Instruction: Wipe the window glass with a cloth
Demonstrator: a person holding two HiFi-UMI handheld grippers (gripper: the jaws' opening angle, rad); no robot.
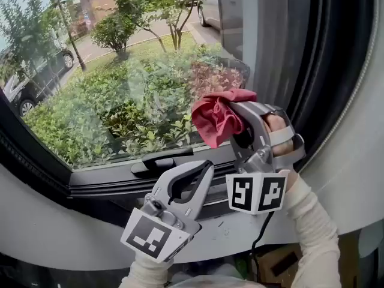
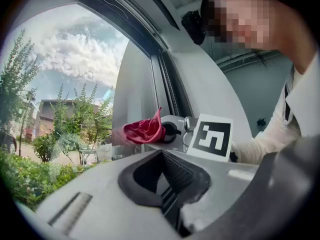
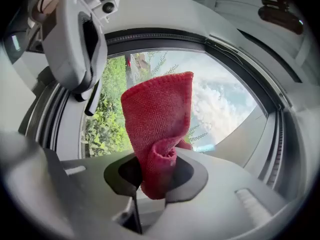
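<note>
Cloth (image 1: 215,117), red, pinched between the jaws of the right gripper (image 1: 237,114) and held up at the lower right part of the window glass (image 1: 108,83), perhaps touching it, hard to tell. Left gripper (image 1: 206,167) lower, just beside the window handle (image 1: 161,161), jaws pressed together on nothing.

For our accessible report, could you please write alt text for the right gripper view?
The right gripper is shut on a red cloth that stands up before the window glass. The left gripper hangs at upper left.
</note>
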